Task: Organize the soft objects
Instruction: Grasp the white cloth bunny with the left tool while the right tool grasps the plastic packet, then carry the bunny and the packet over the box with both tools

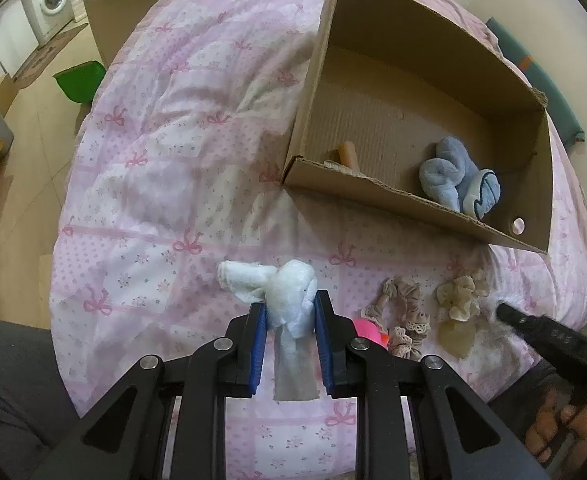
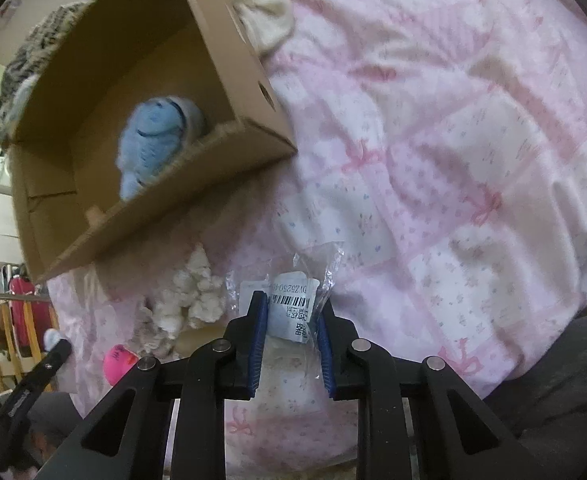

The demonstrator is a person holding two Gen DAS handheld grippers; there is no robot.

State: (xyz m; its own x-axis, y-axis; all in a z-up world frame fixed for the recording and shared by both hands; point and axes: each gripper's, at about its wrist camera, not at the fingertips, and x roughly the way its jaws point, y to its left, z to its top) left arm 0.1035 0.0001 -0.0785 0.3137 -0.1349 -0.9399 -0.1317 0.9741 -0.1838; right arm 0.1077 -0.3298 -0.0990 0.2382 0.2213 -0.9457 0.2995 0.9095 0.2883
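Two grippers are working over a bed, each pointing steeply down. The left gripper [image 1: 290, 312] is holding its blue fingers [image 1: 258, 340] nearly closed, pinching a knotted white cloth [image 1: 277, 292] whose loose end is hanging down between them. The right gripper [image 2: 291, 320] is squeezing its fingers [image 2: 258, 336] close together on a clear plastic bag [image 2: 293, 300] with a barcode label, lying on the bedspread. Beside the bag, a cream ruffled scrunchie [image 2: 191, 296] and a pink ball [image 2: 118, 362] are resting on the pink bow-patterned bedspread [image 1: 165, 152]. An open cardboard box [image 1: 413, 128] is sitting on the bed, containing a rolled blue towel [image 1: 453, 180] against its near wall. A cream fabric piece [image 2: 265, 12] is lying behind the box. Beyond the bed, a washing machine [image 1: 51, 2] and a green bin [image 1: 81, 82] are standing on the wooden floor.
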